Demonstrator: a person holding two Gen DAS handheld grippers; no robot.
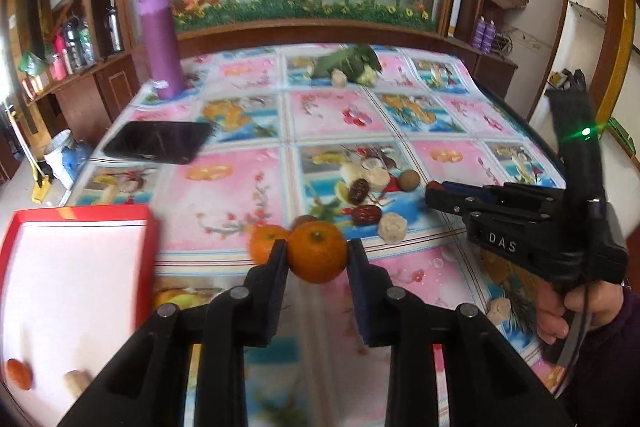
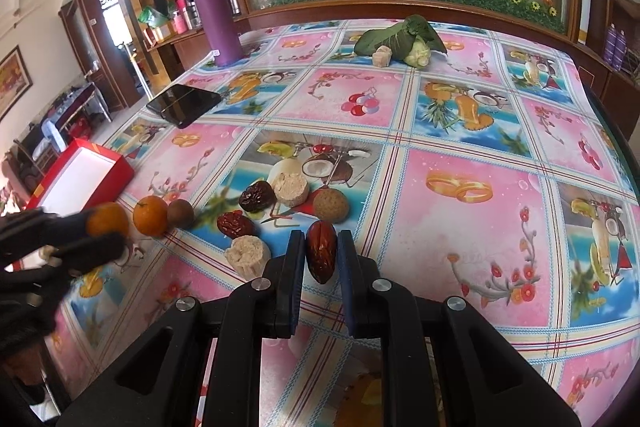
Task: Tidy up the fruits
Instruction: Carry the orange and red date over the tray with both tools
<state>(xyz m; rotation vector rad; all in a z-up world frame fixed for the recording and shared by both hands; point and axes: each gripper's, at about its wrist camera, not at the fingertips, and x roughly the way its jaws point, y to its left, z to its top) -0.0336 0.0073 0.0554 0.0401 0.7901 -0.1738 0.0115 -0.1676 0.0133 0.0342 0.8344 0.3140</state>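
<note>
**Both claws loaded, box waiting at left**

Your left claw (image 1: 318, 253) is clamped on a tangerine (image 1: 317, 251), lifted clear for the red box (image 1: 80, 223). Your right claw (image 2: 319, 251) pinches a red date (image 2: 321, 257) over the table (image 2: 460, 167). Only the left view shows fruit already lying inside the box.

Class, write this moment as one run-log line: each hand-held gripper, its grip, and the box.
left hand-held gripper: shut on orange | right hand-held gripper: shut on red date | red box: open
</note>
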